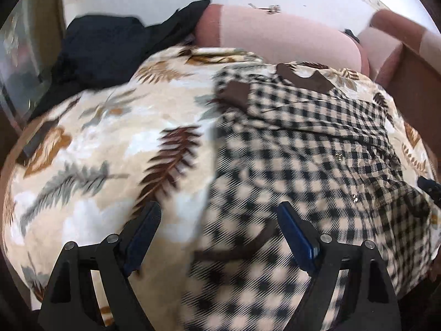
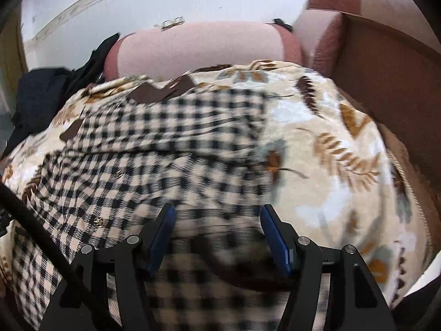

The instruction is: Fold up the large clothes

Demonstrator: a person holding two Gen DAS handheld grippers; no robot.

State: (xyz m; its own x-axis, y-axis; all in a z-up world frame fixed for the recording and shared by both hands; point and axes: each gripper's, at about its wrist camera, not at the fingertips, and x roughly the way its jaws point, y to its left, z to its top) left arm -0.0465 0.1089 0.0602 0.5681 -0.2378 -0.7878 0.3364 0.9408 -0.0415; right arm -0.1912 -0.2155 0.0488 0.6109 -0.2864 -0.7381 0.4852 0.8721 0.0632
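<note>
A black-and-cream checked shirt [image 1: 303, 143] with a brown collar [image 1: 300, 78] lies spread on a leaf-patterned blanket [image 1: 110, 143]. It also shows in the right wrist view [image 2: 165, 143]. My left gripper [image 1: 219, 211] is open, above the shirt's near left edge, one finger over the blanket. My right gripper [image 2: 216, 212] is open above the shirt's near hem. Both views are blurred with motion. Nothing is held.
A dark garment [image 1: 104, 44] lies heaped at the far left of the blanket. A pink cushion [image 2: 198, 47] and a brown sofa arm [image 2: 386, 63] stand behind and to the right. A white wall is behind.
</note>
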